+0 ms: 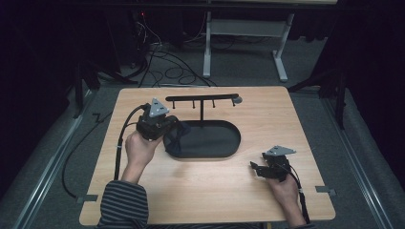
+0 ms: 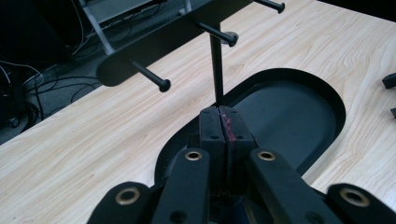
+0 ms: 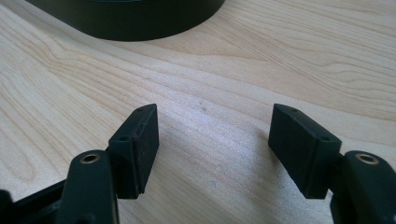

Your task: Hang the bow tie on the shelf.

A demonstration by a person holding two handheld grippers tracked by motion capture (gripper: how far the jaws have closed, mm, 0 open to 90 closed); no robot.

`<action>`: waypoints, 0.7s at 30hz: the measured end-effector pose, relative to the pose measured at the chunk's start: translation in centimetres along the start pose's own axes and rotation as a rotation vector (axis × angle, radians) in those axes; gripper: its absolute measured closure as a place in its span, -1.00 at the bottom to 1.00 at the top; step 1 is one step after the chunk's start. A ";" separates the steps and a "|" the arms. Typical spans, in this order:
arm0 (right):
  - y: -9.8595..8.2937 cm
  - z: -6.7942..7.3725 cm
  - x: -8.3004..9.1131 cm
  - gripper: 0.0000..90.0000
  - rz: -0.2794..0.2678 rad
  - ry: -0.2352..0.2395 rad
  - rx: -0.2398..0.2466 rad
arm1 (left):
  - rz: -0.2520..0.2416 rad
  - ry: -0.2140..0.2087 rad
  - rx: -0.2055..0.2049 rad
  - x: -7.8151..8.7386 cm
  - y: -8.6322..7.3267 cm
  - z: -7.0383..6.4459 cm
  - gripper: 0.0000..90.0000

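1. Resting on a light wooden desk (image 1: 210,191), a black oval tray (image 1: 205,139) carries an upright post topped by a horizontal bar with pegs (image 1: 203,98).
2. Left gripper (image 2: 223,122): held over the tray's left end, jaws pressed fully together; a thin reddish trace shows in the seam, and what it is cannot be told.
3. Right gripper (image 3: 212,140): low over bare desk, well right of the tray, jaws spread wide with nothing between them.

High cam overhead; tong cams close, all share tray (image 1: 236,143).
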State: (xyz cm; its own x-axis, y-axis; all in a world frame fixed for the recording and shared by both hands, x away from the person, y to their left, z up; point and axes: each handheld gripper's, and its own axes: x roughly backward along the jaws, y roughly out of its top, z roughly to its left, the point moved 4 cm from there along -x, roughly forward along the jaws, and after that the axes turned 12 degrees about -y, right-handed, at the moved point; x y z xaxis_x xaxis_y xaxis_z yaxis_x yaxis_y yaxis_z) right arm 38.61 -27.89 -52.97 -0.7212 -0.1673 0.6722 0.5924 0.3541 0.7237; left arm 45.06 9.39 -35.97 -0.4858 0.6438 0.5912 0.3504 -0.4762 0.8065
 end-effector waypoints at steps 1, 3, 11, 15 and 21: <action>0.0 0.0 0.0 -0.22 0.000 0.000 0.000 | 0.004 0.001 -0.001 0.1 0.1 0.1 0.97; 0.0 0.0 0.0 -0.22 0.000 0.000 0.000 | 0.007 0.003 0.000 0.2 0.3 0.2 0.97; 0.0 0.0 0.0 -0.22 0.000 0.000 0.000 | -0.005 0.017 0.000 0.3 1.3 0.6 0.97; 0.0 0.0 0.0 -0.22 0.000 0.000 0.000 | -0.014 0.026 0.003 0.4 1.6 0.8 0.97; 0.0 0.0 0.0 -0.23 0.000 0.001 0.000 | -0.010 0.045 -0.006 0.2 2.1 1.3 0.97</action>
State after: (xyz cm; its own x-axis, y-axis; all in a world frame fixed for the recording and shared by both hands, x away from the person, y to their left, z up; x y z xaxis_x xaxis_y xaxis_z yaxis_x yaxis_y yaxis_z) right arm 38.61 -27.89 -52.97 -0.7209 -0.1678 0.6724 0.5926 0.3540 0.7236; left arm 46.71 9.34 -34.14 -0.5248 0.6210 0.5822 0.3406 -0.4735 0.8122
